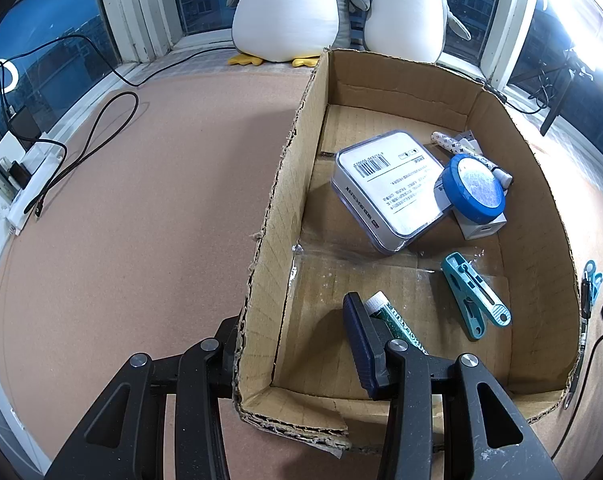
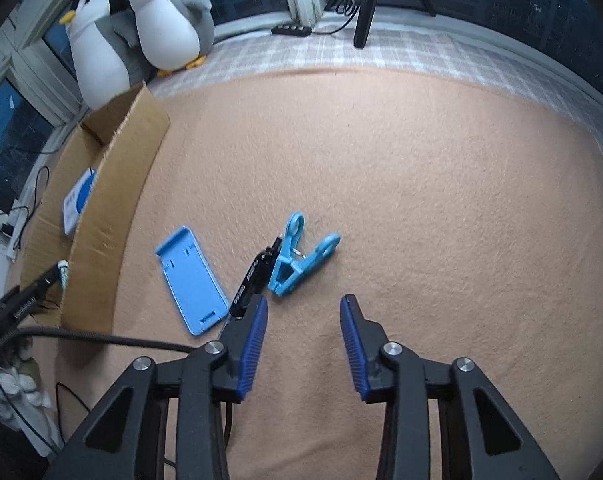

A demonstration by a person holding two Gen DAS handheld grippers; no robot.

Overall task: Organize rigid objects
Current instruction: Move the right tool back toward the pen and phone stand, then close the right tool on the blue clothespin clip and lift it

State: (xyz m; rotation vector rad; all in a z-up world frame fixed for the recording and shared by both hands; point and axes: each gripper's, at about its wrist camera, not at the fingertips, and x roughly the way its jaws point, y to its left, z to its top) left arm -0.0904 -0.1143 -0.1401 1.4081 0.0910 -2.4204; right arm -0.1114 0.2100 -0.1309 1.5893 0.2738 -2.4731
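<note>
A large brown desk carries an open cardboard box. Two plush penguins stand behind the box at the window.

Inside the box lie a grey flat case with a white label, a round blue-rimmed tin leaning on it, and a teal clip nearer to the front.

The left hand-held gripper is closed on the left wall of the box: one finger is inside and one outside. Beside the inner finger a small green tube with a white cap is seen; I cannot tell if it is touched.

On the desk, just right of the box, lie a light blue phone stand, a black marker and a blue clip touching the marker.

The right hand-held gripper hangs above the desk near the marker, partly open, with nothing between its fingers.
</note>
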